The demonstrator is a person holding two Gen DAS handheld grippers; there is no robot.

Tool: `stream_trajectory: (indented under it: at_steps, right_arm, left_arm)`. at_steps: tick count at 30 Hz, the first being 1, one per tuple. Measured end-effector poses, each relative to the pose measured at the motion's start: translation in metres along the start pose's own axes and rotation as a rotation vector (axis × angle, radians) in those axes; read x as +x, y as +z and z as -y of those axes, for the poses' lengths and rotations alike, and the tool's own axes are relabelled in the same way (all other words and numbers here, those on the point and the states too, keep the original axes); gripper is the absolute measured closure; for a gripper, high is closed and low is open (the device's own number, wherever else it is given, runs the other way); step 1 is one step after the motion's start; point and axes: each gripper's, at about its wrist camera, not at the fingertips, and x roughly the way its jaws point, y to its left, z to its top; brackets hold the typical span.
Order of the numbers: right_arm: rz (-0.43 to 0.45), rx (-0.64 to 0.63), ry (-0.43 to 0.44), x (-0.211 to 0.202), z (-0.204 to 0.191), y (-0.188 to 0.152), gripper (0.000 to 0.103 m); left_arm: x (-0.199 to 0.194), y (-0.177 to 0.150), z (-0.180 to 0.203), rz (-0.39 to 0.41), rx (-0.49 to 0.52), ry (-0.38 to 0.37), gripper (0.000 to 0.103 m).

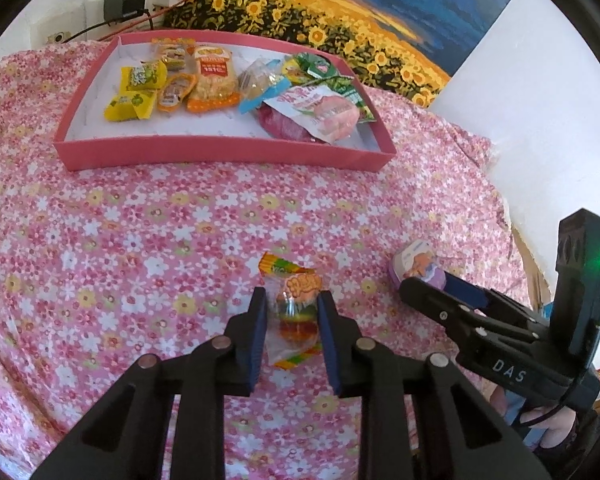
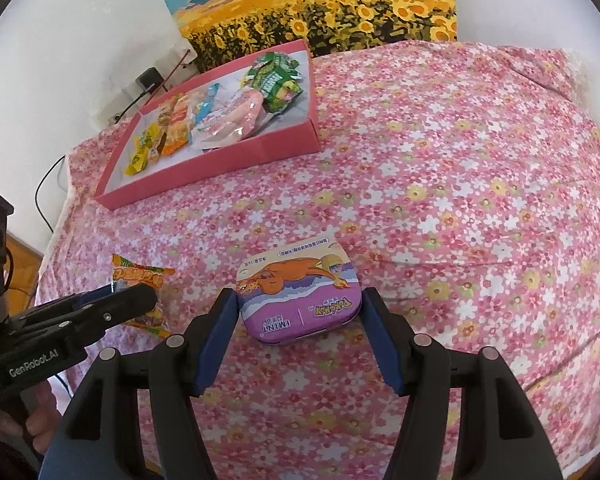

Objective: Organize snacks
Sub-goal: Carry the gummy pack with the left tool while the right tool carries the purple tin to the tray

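Reading "IMINT" and a Pokémon logo, upside down, on the purple mint tin (image 2: 298,294) sitting between the blue pads (image 2: 215,344) of the right gripper (image 2: 300,344); left pad touching its side, right pad a hair off, so not clamped. Can't make out the small print along the tin's far edge. Spotting "GenRobot.AI" on the left gripper's body from the right wrist view, "DAS" on the right one from the left wrist view.

Left gripper (image 1: 292,336) clenched on a clear gummy candy packet (image 1: 294,312) with a rainbow-striped edge, resting on the pink floral cloth (image 1: 140,240); orange lettering on it too blurry to read, lower half hidden by the pads.

Straight ahead of both tools: pink tray (image 1: 220,154) with yellow, orange, green and pink snack packs, labels too small to read. Plenty of bare cloth between grippers and tray. Cloth edge close right of the right gripper, sunflower painting (image 1: 340,12) behind the tray.
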Motion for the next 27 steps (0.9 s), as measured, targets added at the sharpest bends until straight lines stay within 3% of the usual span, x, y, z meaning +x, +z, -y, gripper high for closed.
stream_trajectory:
  at_steps: [13,27]
  right_arm:
    - [0.053,-0.057,0.031,-0.009,-0.026,0.009,0.039]
    - [0.096,-0.086,0.060,-0.016,-0.049,0.046,0.039]
  left_arm:
    - [-0.027,0.018,-0.019,0.087,-0.020,0.026,0.077]
    - [-0.048,0.063,-0.040,0.185,-0.031,0.083,0.077]
